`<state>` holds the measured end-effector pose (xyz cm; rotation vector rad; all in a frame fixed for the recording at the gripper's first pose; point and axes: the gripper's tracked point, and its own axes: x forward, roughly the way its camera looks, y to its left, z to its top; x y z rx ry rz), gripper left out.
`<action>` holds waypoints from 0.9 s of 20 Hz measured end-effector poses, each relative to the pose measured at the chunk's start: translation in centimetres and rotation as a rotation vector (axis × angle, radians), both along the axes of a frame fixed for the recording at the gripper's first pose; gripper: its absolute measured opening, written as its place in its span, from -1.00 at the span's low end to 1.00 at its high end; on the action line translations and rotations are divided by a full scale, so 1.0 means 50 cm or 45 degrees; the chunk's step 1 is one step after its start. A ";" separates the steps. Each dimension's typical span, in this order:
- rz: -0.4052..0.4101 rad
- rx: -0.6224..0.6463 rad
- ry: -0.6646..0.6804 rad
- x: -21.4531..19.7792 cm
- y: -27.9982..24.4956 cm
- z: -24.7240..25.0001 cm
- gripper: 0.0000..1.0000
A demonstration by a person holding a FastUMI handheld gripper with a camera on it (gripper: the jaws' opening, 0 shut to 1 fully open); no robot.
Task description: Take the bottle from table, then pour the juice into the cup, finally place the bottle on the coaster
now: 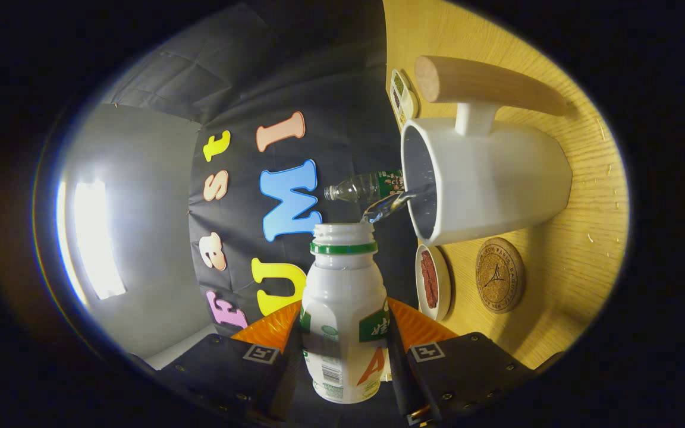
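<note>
Counts, gripper view:
- 1 tool point(342, 351), 2 fingers point(271, 327), both pressed on the same bottle.
- 2 bottles total: 1 white bottle point(342, 315) with green neck ring, cap off, held between the fingers; 1 clear plastic bottle point(363, 186) beyond it, beside the cup rim.
- 1 white cup point(491, 178), with 1 wooden handle point(485, 83).
- 1 stream of liquid point(393, 205) running from the white bottle's mouth into the cup.
- 1 round cork coaster point(499, 274) on the worktop point(580, 238).
- 1 small white dish point(433, 282) with dark red contents.
- 1 small tray point(403, 95) with compartments behind the cup; compartment count too small to tell.
</note>
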<state>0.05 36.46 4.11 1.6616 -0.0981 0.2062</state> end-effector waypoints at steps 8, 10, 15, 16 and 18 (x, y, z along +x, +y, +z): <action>0.004 0.031 -0.014 0.000 0.010 0.004 0.30; 0.002 0.035 -0.014 0.002 0.010 0.003 0.31; 0.005 0.058 -0.018 0.004 0.014 0.003 0.31; 0.005 0.060 -0.021 0.003 0.013 0.004 0.30; 0.005 0.062 -0.027 0.005 0.015 0.005 0.31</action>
